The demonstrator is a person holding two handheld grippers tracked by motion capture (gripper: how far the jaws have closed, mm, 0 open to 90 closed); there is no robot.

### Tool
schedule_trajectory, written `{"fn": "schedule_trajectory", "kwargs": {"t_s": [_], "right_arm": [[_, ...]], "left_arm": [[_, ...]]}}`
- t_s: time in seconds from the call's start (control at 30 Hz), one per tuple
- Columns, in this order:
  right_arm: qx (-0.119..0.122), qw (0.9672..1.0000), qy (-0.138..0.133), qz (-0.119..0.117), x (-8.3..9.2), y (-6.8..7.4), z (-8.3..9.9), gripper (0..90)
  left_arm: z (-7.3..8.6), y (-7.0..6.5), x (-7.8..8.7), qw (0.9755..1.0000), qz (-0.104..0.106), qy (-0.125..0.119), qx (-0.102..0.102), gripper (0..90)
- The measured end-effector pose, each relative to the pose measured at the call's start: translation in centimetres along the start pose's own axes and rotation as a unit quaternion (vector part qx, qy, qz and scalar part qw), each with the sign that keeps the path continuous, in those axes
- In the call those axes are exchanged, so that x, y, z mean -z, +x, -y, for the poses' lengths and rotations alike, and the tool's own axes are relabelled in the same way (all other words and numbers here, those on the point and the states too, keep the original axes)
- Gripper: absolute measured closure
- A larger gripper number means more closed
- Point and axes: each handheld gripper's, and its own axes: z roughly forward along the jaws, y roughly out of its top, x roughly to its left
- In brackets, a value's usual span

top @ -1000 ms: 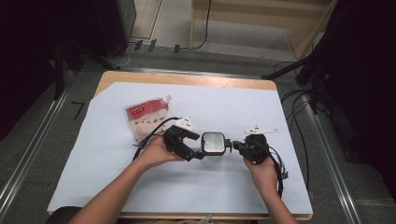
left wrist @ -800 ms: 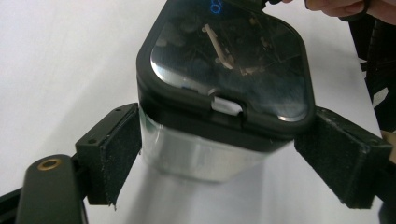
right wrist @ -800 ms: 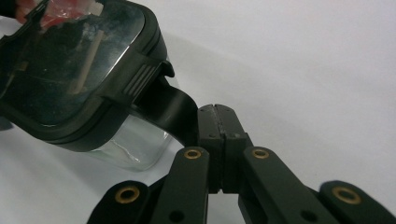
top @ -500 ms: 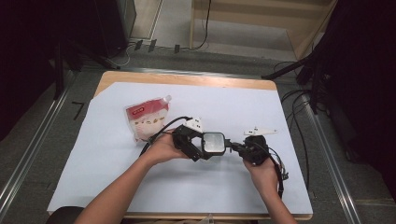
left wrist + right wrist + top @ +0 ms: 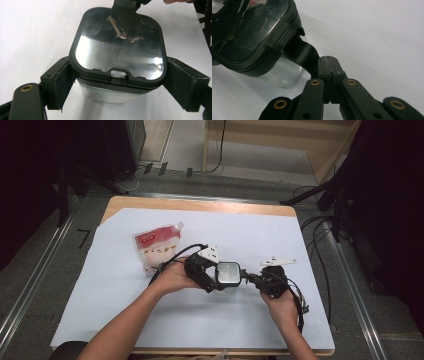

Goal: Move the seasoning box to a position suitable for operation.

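Looks like the step here is popping the lid latch on the container [image 5: 227,274], which sits mid-counter, roughly at the 4 o'clock side of the red-and-white pouch [image 5: 156,244]. The left gripper [image 5: 200,272] has its jaws wide around the box body, pads pressed on both sides, so it's the anchor. The right gripper [image 5: 255,280] has its jaws fully pinched on the black latch tab [image 5: 305,53] sticking out at the container's 3 o'clock edge.

To do this well: the left one should hold firm and keep the box flat on the white counter [image 5: 125,310], while the right peels the tab up and away, not sideways, or the pinch may slip off.

The box itself: clear glassy body, rounded-square black-rimmed lid with a see-through panel; probably empty, though reflections make that hard to call.
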Motion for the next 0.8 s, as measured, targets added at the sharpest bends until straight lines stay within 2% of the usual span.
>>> {"fn": "schedule_trajectory", "kwargs": {"t_s": [0.03, 0.27, 0.4, 0.53, 0.6, 0.7, 0.73, 0.77, 0.8], "right_arm": [[-0.002, 1.0, 0.0, 0.0, 0.0, 0.0, 0.0, 90.0], [0.004, 1.0, 0.001, -0.002, -0.1, 0.0, 0.0, 90.0], [0.003, 1.0, 0.002, -0.003, 0.0, 0.0, 0.0, 90.0], [0.003, 1.0, 0.001, -0.004, -0.1, 0.0, 0.0, 90.0], [0.002, 1.0, 0.001, -0.004, -0.1, 0.0, 0.0, 90.0], [0.002, 1.0, 0.001, -0.005, 0.0, 0.0, 0.0, 90.0], [0.002, 1.0, 0.002, -0.005, 0.0, 0.1, 0.0, 90.0], [0.002, 1.0, 0.002, -0.005, -0.1, 0.1, 0.0, 90.0], [0.0, 1.0, 0.003, -0.006, -0.1, 0.1, 0.0, 90.0]], "left_arm": [[-0.1, 0.0, 0.1, 1.0, 0.002, -0.006, 0.001, 16.4], [-0.9, -0.2, 0.4, 0.9999, 0.004, -0.001, -0.013, 17.2], [-1.4, -0.3, 0.7, 0.9999, 0.002, -0.01, -0.013, 17.2], [-1.8, -0.4, 0.8, 0.9999, -0.003, 0.0, -0.013, 17.2], [-2.1, -0.6, 0.9, 0.9998, -0.004, -0.007, -0.017, 17.2], [-2.7, -0.6, 1.1, 0.9997, 0.002, -0.025, -0.009, 18.8], [-3.0, -0.6, 1.1, 0.9995, 0.01, -0.03, -0.003, 19.4], [-3.2, -0.5, 1.3, 0.9987, 0.032, -0.038, -0.001, 24.3], [-3.3, -0.5, 1.3, 0.9982, 0.038, -0.047, 0.003, 34.9]]}}
